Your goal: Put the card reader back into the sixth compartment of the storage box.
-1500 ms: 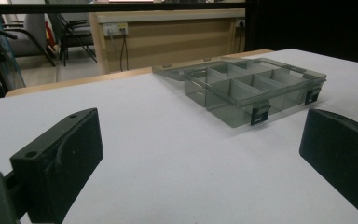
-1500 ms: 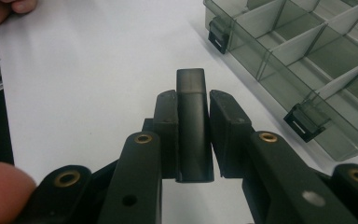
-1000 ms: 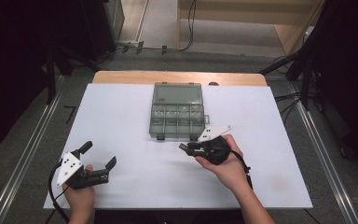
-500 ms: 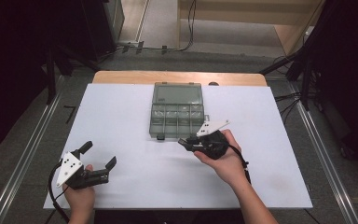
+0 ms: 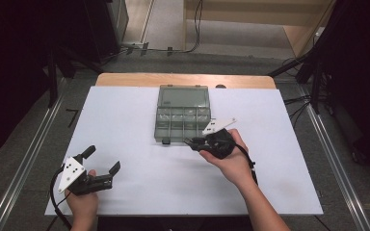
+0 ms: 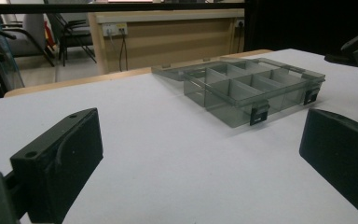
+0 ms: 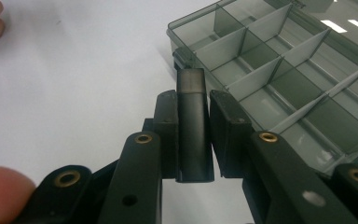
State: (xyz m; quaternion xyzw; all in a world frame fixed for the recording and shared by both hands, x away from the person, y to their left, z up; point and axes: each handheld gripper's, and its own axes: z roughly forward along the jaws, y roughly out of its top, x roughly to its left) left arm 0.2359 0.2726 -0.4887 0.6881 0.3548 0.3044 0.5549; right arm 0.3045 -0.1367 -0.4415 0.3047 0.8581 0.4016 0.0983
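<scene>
Dark grey divider piece (image 7: 193,126) sits clenched in the right tongs (image 5: 195,143), which have edged nearer the compartment box (image 5: 182,117); insertion looks imminent. Left tongs (image 5: 103,159) rest released on the worktop (image 5: 125,120).

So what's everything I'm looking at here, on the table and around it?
compartment box: one, smoky clear grey, lid open, at the far middle of the table, compartments look empty
box latches: two, dark, on the box's near edge
small dark block: one, dark grey, clamped between the right gripper's jaws, just short of the box's near edge
table: one, white top with a wooden edge at the far side
cables: several, black, on the floor beyond the table
left gripper: one, black with a grey plate, jaws open on nothing, near left of the table
right gripper: one, black with a grey plate, jaws shut on the block
hands: two, one on each gripper, coming in from the near edge
</scene>
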